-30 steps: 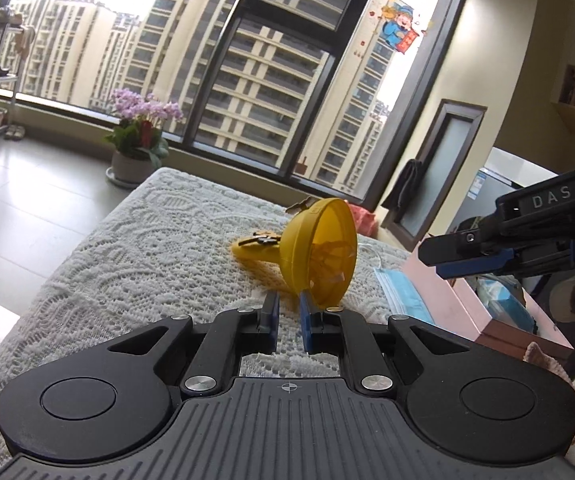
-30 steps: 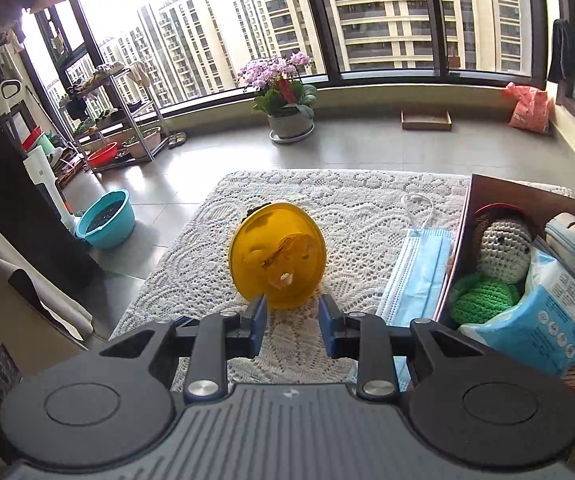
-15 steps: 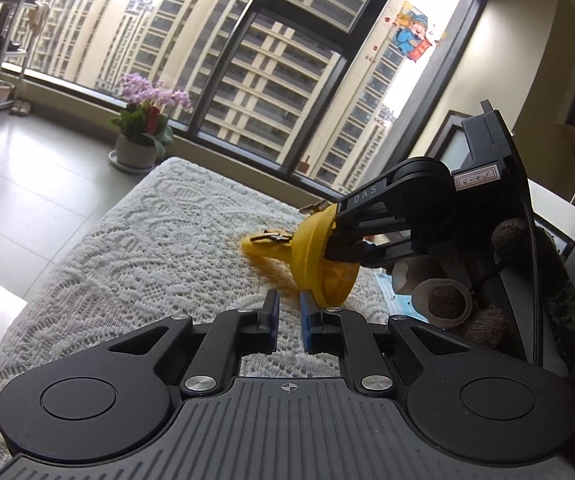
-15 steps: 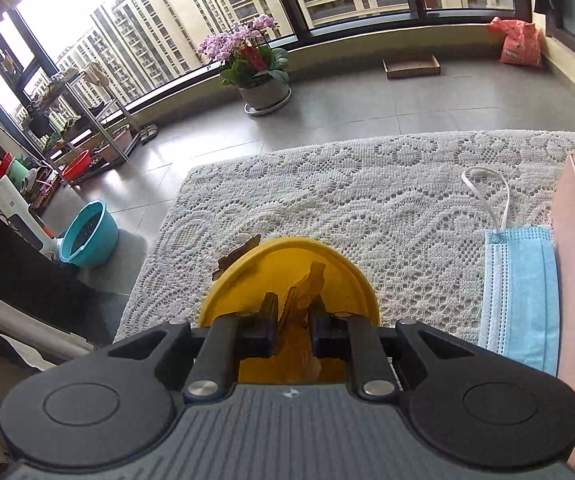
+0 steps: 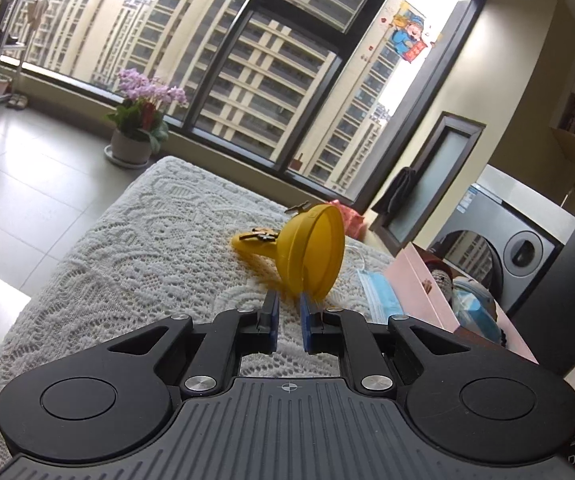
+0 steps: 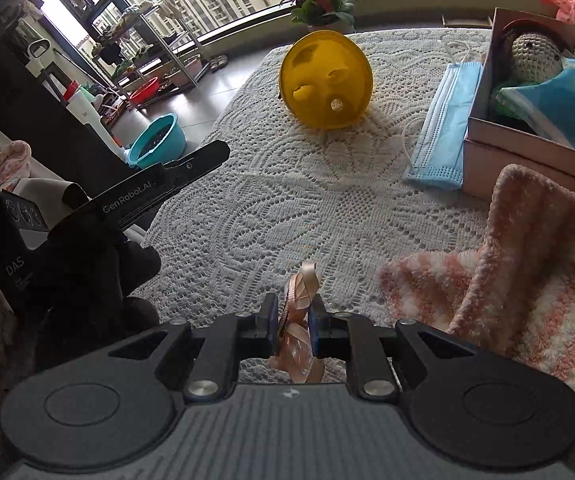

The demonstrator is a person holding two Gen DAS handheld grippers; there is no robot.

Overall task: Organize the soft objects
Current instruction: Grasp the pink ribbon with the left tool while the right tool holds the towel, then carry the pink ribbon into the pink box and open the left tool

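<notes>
a peach ribbon (image 6: 301,312) is pinched between the pads of the right gripper (image 6: 292,318), low over the lace cloth (image 6: 271,200), with the pink-and-white knit piece (image 6: 527,264) just beside it. the left gripper (image 5: 286,316) is seen closed on nothing, resting near the cloth. for a clean carry, the ribbon is best kept clamped and lifted clear of the lace before being swung right. farther off, the face mask (image 6: 443,120) lies against the pink box (image 6: 527,148), where soft things are already packed; the yellow toy (image 6: 325,78) sits beyond.
</notes>
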